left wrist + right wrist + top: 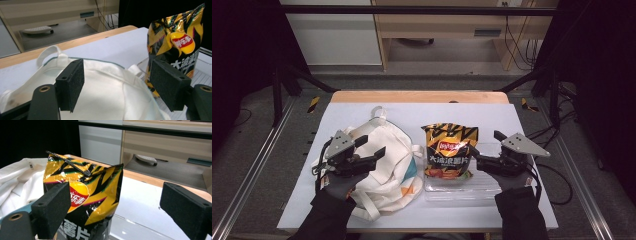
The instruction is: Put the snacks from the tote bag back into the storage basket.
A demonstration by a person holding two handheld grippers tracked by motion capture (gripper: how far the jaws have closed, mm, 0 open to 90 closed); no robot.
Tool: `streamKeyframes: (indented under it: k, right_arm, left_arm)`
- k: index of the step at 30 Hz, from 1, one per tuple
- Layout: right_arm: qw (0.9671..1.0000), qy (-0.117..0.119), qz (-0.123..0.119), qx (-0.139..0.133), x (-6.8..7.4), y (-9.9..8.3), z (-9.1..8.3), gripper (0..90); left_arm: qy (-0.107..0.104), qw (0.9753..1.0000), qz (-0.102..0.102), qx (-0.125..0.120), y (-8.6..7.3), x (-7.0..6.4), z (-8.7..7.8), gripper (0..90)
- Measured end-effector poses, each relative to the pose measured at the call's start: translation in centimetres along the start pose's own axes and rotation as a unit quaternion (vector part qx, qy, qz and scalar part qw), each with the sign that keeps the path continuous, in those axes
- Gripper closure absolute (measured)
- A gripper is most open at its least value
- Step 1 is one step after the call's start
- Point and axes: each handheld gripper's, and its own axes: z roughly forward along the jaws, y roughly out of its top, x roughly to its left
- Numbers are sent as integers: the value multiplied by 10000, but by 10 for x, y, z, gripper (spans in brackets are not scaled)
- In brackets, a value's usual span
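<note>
We are hovering both grippers over the white desk [512,120], jaws apart.

The cloth tote bag [387,165] is lying at nine o'clock under our left gripper [373,148]; the chip bag [449,150] is resting at centre on a clear tray [482,192], our right gripper [484,148] standing open at its three o'clock, holding nothing.

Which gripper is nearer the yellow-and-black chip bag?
Right. The right gripper is at the yellow-and-black chip bag's edge; the left gripper hovers over the white tote bag.
</note>
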Motion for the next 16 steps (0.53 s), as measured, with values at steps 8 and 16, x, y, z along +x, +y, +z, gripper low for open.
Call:
streamKeyframes:
  k: [8,16]
  right_arm:
    - [10000,-5,30,-4,-4,-7,-7,86]
    - [9999,-35,116,48,-9,-13,-12,79]
  left_arm:
    - [200,9996,-181,-43,-25,18,-16,272]
    - [316,9991,-277,-98,-38,29,-28,265]
